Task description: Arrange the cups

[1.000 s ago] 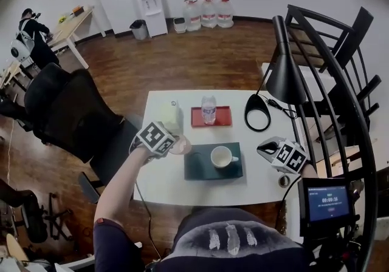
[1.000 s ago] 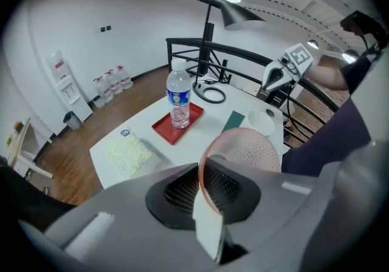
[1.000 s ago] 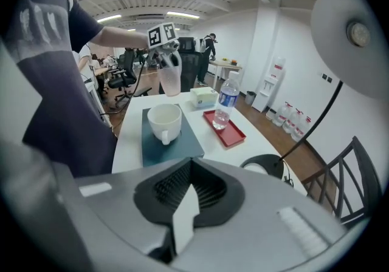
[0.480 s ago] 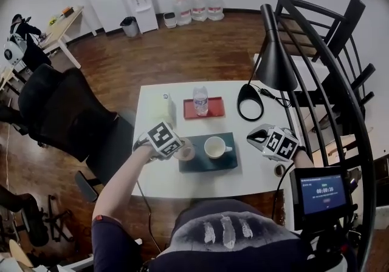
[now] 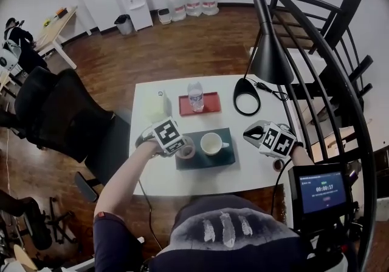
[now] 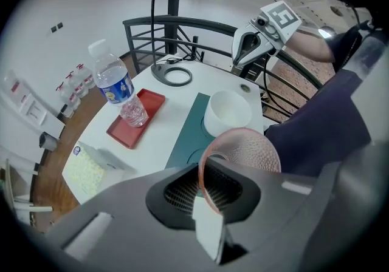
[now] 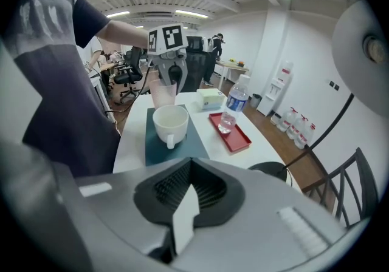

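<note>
The left gripper [image 5: 180, 146] is pinching the rim of a pink textured cup [image 6: 243, 154], its jaws closing on the glass wall from either side. It is holding the cup at the left edge of the dark green mat [image 5: 222, 158], just beside the white cup [image 5: 211, 143] that is sitting upright on the mat with its handle pointing toward the mat's right side. The pink cup is looking tilted in the left gripper view, and its base may be touching the mat, though neither view is showing that clearly.

The right gripper [image 5: 253, 134] is hovering off the mat's right edge, well apart from the white cup, with its jaws pressed together and nothing between them.

Beyond the mat's far edge, a red tray [image 5: 210, 105] is lying on the white table [image 5: 182, 180], and a water bottle [image 5: 195, 96] is standing upright on it. A pale tissue box [image 5: 155, 105] is sitting beyond the mat's far left corner, beside the tray. A black lamp [image 5: 269, 61] is standing past the mat's far right corner, its shade hanging above the right gripper.
</note>
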`<state>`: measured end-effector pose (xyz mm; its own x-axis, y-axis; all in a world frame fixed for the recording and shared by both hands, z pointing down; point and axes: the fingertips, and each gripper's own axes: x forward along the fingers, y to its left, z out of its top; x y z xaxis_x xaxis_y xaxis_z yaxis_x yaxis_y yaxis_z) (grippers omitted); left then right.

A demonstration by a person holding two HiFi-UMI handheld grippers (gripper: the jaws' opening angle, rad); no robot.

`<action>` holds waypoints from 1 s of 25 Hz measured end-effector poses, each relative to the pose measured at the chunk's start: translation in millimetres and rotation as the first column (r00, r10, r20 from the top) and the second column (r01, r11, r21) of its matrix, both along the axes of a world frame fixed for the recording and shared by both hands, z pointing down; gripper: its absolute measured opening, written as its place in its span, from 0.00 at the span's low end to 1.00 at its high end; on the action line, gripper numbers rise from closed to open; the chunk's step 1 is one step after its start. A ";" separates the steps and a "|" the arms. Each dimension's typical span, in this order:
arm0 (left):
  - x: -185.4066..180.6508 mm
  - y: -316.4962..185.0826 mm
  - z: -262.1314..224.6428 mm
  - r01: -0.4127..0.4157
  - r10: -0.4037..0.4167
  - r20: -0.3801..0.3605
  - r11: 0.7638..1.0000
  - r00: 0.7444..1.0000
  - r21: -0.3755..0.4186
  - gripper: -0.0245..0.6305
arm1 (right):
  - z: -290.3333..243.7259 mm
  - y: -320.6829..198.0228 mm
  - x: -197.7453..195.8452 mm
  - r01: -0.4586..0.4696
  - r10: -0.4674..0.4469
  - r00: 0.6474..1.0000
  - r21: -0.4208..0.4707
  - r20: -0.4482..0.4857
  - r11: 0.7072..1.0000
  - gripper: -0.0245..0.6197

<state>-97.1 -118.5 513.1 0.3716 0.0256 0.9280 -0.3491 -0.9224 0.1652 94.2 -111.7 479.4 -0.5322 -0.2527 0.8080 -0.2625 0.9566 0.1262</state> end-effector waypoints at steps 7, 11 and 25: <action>-2.7 -2.7 17.6 -0.014 0.014 0.048 1.000 0.999 -0.010 0.09 | 2.3 0.9 0.7 0.002 -0.002 1.000 -0.005 -0.002 1.000 0.04; -2.3 -5.2 21.2 -0.002 0.002 0.031 1.000 1.000 -0.015 0.10 | 1.3 0.1 0.5 0.000 0.000 1.000 -0.010 0.002 1.000 0.04; 1.4 -12.0 0.3 0.068 -0.069 -0.075 0.997 0.995 -0.028 0.29 | 0.2 -3.5 -0.8 0.002 -0.002 1.000 -0.006 -0.001 1.000 0.04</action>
<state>-95.6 -130.5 513.3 0.4424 0.0204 0.8966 -0.3969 -0.8920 0.2162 93.4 -115.2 479.6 -0.5321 -0.2463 0.8101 -0.2602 0.9580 0.1204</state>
